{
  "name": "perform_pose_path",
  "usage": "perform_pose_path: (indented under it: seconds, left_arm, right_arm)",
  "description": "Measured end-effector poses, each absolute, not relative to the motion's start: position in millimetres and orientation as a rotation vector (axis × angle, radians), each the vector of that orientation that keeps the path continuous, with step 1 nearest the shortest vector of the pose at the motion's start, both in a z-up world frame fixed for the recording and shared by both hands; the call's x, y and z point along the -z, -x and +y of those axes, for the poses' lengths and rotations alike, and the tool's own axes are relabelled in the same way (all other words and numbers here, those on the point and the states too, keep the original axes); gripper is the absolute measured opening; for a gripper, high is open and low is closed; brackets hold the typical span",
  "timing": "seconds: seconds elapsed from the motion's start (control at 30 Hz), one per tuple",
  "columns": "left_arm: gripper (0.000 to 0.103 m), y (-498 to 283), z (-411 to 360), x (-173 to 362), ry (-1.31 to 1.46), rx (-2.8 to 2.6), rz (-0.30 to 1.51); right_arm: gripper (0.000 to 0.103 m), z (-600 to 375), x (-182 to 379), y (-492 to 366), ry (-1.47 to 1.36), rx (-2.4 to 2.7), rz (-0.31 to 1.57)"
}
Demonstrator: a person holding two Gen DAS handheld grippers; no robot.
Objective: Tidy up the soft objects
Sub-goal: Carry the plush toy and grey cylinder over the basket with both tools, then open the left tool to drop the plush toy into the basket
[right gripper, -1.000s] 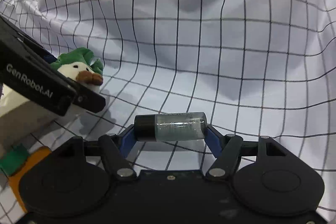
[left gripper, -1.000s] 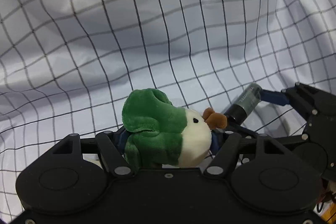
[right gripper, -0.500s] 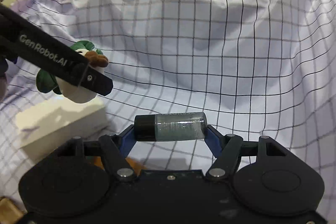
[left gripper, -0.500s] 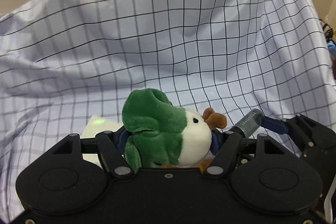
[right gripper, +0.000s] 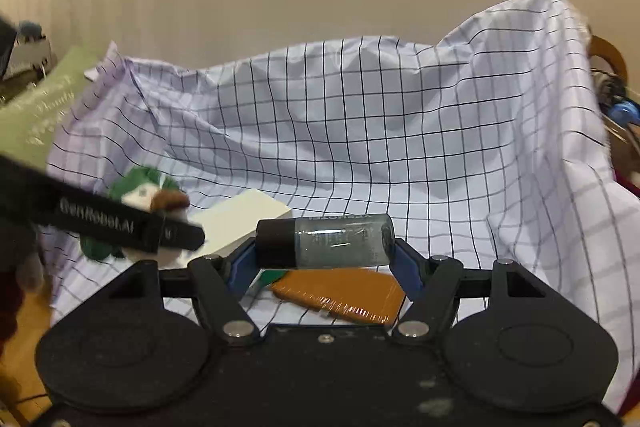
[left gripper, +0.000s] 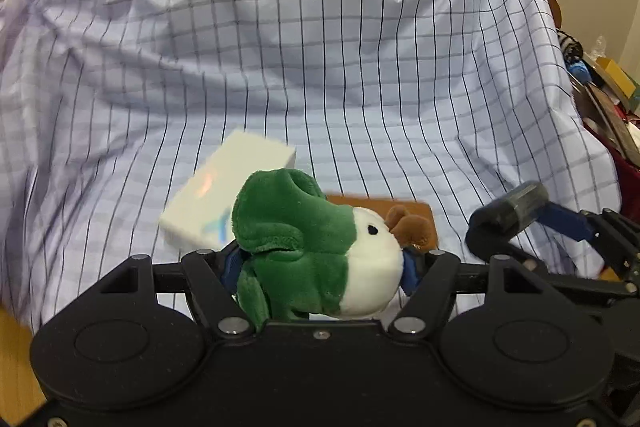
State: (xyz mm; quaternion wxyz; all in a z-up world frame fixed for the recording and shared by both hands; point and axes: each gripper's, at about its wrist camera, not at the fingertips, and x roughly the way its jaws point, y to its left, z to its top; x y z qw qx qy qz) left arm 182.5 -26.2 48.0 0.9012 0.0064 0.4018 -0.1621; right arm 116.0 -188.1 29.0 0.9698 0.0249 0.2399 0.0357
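Between the blue pads of the left gripper (left gripper: 320, 267) sits a green and white plush duck (left gripper: 308, 247), pinched from both sides with its brown bill pointing toward 3 o'clock in the left wrist view; the fingers stand partly apart, as wide as the toy's body. The toy is lifted clear of the checked cloth (left gripper: 360, 67) that drapes everything behind it. At 10 o'clock from the duck, a white box (left gripper: 224, 195) lies flat on that cloth, and at 2 o'clock behind the bill a brown flat pack (left gripper: 420, 207) shows its edge.

At 3 o'clock in the same view the right gripper (left gripper: 520, 215) appears, closed endwise on a small bottle (left gripper: 512, 207). From the right wrist camera, that right gripper (right gripper: 324, 259) clamps the bottle (right gripper: 324, 241) across its length, black cap toward 9 o'clock and clear grey body toward 3 o'clock, one blue pad on each end; the fingers are spread about halfway. The bottle lies level and off the cloth (right gripper: 400, 131). Whether anything is inside it I cannot tell.

Below the bottle, at 6 o'clock, the brown flat pack (right gripper: 348, 295) rests on the cloth, and the white box (right gripper: 236, 223) lies at 9 o'clock beside it. Further toward 9 o'clock, blurred, the left gripper (right gripper: 132, 223) crosses the view with the duck (right gripper: 140, 195) in it.
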Motion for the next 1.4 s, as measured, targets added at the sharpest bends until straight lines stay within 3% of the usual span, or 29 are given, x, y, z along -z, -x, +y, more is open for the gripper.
perform_pose_path:
  seconds: [0.53, 0.87, 1.07, 1.4]
  left_arm:
    - [0.066, -69.3, -22.8, -11.4, 0.012, 0.289, 0.864]
    - [0.066, -45.2, -29.0, 25.6, 0.001, 0.306, 0.953]
    - [0.084, -36.0, -16.1, 26.5, 0.014, 0.262, 0.922]
    - [0.086, -26.5, 4.7, 25.5, 0.061, 0.143, 0.881]
  right_arm:
    - [0.069, -181.3, -33.4, 11.8, -0.178, -0.004, 0.425]
    - [0.069, -180.0, -16.3, 32.3, -0.181, 0.048, 0.494]
    - [0.069, -166.4, -5.7, 22.8, -0.152, 0.039, 0.555]
    - [0.069, -151.4, 7.5, 15.4, -0.116, 0.03, 0.644]
